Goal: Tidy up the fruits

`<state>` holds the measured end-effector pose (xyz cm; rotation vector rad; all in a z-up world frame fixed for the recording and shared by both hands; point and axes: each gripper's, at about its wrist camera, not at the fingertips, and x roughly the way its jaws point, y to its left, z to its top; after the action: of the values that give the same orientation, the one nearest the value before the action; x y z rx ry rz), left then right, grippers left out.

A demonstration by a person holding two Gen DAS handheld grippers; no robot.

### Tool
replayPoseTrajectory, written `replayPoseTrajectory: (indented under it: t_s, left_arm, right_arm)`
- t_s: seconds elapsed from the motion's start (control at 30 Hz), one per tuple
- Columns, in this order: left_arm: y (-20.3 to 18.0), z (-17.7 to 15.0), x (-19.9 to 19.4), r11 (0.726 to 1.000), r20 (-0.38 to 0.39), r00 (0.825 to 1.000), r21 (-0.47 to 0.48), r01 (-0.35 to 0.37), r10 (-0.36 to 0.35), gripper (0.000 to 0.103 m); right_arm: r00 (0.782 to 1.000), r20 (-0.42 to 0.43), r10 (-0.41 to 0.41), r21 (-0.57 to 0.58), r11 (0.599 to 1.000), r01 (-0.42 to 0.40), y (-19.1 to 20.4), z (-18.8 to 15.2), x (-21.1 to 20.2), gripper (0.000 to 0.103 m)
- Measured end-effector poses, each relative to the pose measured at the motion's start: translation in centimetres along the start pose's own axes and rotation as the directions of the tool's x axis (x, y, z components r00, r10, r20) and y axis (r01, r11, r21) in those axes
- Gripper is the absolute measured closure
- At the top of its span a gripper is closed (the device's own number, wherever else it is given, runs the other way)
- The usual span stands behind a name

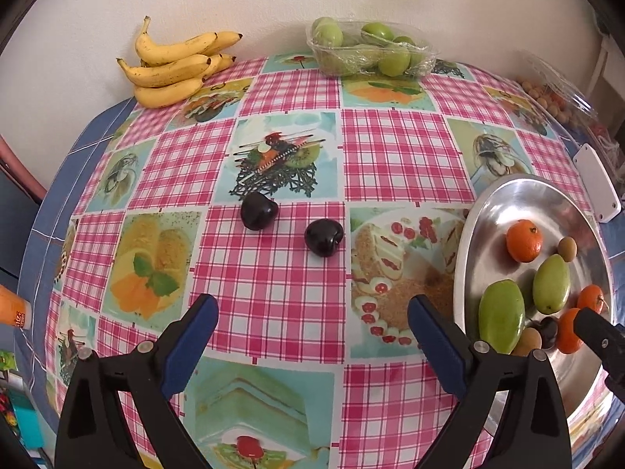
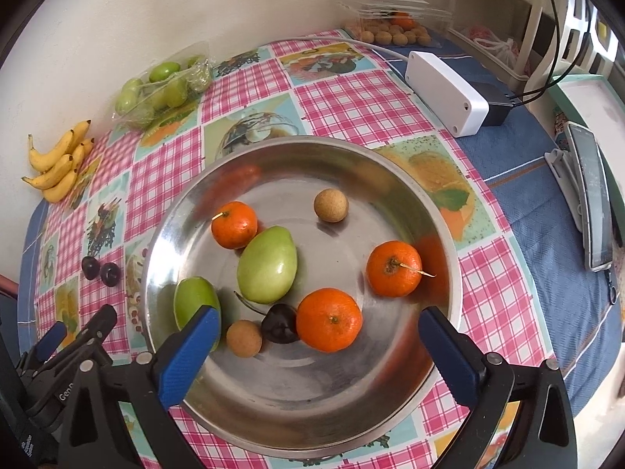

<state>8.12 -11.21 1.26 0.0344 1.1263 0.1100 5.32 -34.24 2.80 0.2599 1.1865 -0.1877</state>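
Note:
Two dark cherries (image 1: 259,211) (image 1: 324,237) lie on the checked tablecloth ahead of my left gripper (image 1: 312,306), which hangs open above the cloth with nothing between its fingers. A steel bowl (image 2: 195,195) sits under my right gripper (image 2: 318,318), which is open over it and holds nothing. In the bowl lie three oranges (image 2: 329,325), two green fruits (image 2: 267,265), a dark cherry (image 2: 279,328) and two small tan round fruits (image 2: 331,205). The same bowl (image 1: 504,199) shows at the right of the left wrist view.
Bananas (image 1: 175,66) and a clear tray of green fruits (image 1: 367,49) stand at the table's back by the wall. A box of small tan fruits (image 2: 394,33), a white power box (image 2: 445,92) with cables and a phone on a stand (image 2: 593,195) lie to the right.

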Motion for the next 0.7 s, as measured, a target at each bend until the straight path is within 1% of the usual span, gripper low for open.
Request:
replayPoseTrajectory:
  t_s: [0.07, 0.23, 0.33, 0.4, 0.6, 0.7]
  left_arm:
    - [0.1, 0.2, -0.3, 1.0, 0.007, 1.0, -0.001, -0.021, 0.021, 0.005]
    - [0.7, 0.7, -0.9, 1.0, 0.021, 1.0, -0.012, -0.01, 0.01, 0.005]
    - [1.1, 0.8, -1.0, 0.999, 0.025, 0.999, 0.01, -0.041, 0.04, 0.005]
    - [1.6, 1.0, -1.0, 0.999, 0.036, 0.998, 0.02, -0.049, 0.048, 0.005]
    - [4.8, 2.2, -1.5, 0.997, 0.082, 0.994, 0.006, -0.078, 0.077, 0.005]
    - [7.0, 2.7, -1.7, 0.996, 0.101, 0.991, -0.027, -0.085, 0.087, 0.005]
  right_arm:
    - [1.0, 0.002, -0.005, -0.007, 1.0, 0.005, 0.2, 0.0, 0.0, 0.0]
    - [1.0, 0.002, -0.013, -0.032, 0.999, 0.013, 0.9, -0.2, 0.0, 0.0]
    - [1.0, 0.002, -0.016, -0.048, 0.999, 0.016, 1.5, -0.3, 0.1, 0.0]
    - [1.0, 0.003, -0.018, -0.057, 0.998, 0.019, 2.0, -0.5, 0.1, 0.0]
    - [1.0, 0.008, -0.02, -0.101, 0.995, 0.021, 3.8, -0.8, 0.1, 0.0]
    - [1.0, 0.013, -0.005, -0.117, 0.993, 0.007, 4.7, -1.0, 0.0, 0.0]
